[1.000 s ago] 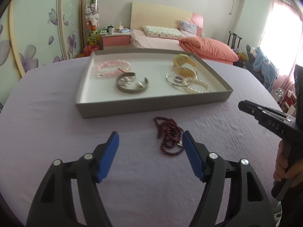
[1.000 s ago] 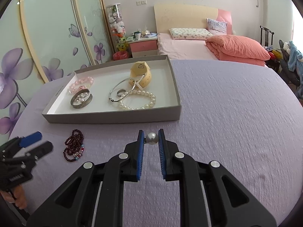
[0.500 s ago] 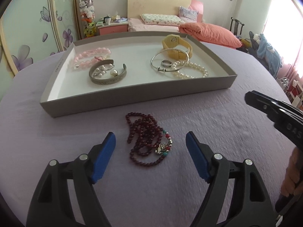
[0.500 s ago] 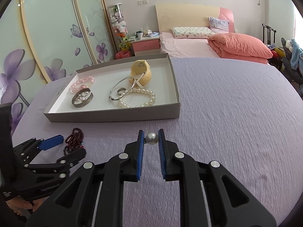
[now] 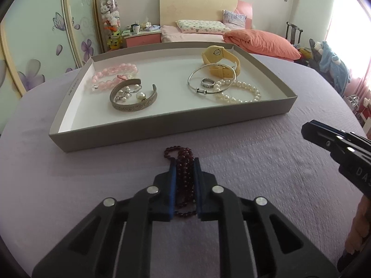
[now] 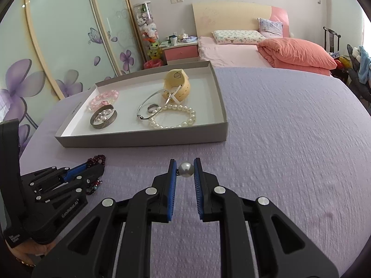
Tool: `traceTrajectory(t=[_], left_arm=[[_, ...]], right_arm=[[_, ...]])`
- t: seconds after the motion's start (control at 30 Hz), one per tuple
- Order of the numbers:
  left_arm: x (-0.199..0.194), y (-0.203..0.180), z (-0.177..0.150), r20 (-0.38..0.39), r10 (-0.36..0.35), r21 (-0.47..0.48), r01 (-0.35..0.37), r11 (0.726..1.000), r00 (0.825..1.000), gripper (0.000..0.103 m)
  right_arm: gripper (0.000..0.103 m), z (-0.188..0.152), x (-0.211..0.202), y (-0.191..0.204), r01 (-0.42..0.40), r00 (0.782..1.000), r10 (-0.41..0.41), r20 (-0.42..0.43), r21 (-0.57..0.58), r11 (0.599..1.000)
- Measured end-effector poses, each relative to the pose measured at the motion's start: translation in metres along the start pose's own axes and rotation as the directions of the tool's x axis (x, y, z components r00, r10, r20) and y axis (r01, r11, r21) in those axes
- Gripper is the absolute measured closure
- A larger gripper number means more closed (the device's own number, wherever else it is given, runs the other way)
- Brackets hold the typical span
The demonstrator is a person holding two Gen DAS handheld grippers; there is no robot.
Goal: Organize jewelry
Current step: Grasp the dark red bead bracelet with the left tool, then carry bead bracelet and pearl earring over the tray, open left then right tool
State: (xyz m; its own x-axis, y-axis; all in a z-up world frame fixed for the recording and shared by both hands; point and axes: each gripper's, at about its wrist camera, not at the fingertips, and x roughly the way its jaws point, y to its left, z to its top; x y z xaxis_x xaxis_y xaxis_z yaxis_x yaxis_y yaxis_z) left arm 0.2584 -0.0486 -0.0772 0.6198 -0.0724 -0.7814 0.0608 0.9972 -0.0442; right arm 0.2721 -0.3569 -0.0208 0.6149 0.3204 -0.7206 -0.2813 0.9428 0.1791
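Worktop point(image 5: 69, 197): round, covered in lilac textured cloth; carries everything listed.

Tray point(image 5: 162, 129): shallow grey box with white floor, lying just beyond the left claw's tips and ahead-left of the right claw. Already holds a yellow watch point(image 5: 219, 58), a pearl bracelet point(image 5: 241, 92), a thin silver bangle point(image 5: 212, 78), an engraved silver cuff point(image 5: 134, 102), a pink bead bracelet point(image 5: 111, 78), and a small ring point(image 5: 206, 83) inside the bangle.

Left claw point(image 5: 184, 169): jaws closing, the dark red bead bracelet point(image 5: 184, 171) bunched between the blue pads, which press on it. The strand runs lengthwise through the jaws; one loop pokes out past the tips, another trails behind toward the wrist.

Right claw point(image 6: 185, 169): narrow, pinching a pearl earring point(image 6: 186, 169) at the very tips, hanging above the cloth, the tray's near wall ahead of it.

Step in hand, as judged: securing the red bracelet for a lift into the tray. To do it well, keep the squeeze firm before raising, since round beads may roll out of flat pads; lift straight up so that the trailing loops clear the cloth and the tray's near wall, then set down on bare white floor, perhaps the open patch at the tray's near left.

Dark red bead bracelet, appearance: small glossy garnet-coloured beads, multi-wrap, limp; from the right wrist view a few coloured accent beads show beneath the left claw.
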Motion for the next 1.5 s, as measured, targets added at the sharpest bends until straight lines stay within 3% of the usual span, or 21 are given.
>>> traceTrajectory(t=[0.43, 0.93, 1.27, 1.5], left_arm=[[-0.053, 0.031, -0.010, 0.088, -0.013, 0.010, 0.012, 1.000, 0.996, 0.095], [-0.111, 0.051, 0.004, 0.227, 0.007, -0.041, 0.003, 0.999, 0.974, 0.095], [-0.121, 0.050, 0.015, 0.276, 0.026, -0.038, -0.016, 0.999, 0.961, 0.095], [-0.120, 0.056, 0.047, 0.301, 0.007, -0.057, 0.011, 0.998, 0.954, 0.095]], right_arm=[[0.087, 0.002, -0.011, 0.023, -0.021, 1.000, 0.022, 0.021, -0.044, 0.999], [0.087, 0.009, -0.032, 0.046, -0.031, 0.996, 0.039, 0.083, -0.094, 0.995], [0.087, 0.021, -0.035, 0.053, -0.033, 0.992, 0.046, 0.114, -0.112, 0.993], [0.087, 0.044, -0.042, 0.055, -0.014, 0.982, 0.037, 0.185, -0.125, 0.992]])
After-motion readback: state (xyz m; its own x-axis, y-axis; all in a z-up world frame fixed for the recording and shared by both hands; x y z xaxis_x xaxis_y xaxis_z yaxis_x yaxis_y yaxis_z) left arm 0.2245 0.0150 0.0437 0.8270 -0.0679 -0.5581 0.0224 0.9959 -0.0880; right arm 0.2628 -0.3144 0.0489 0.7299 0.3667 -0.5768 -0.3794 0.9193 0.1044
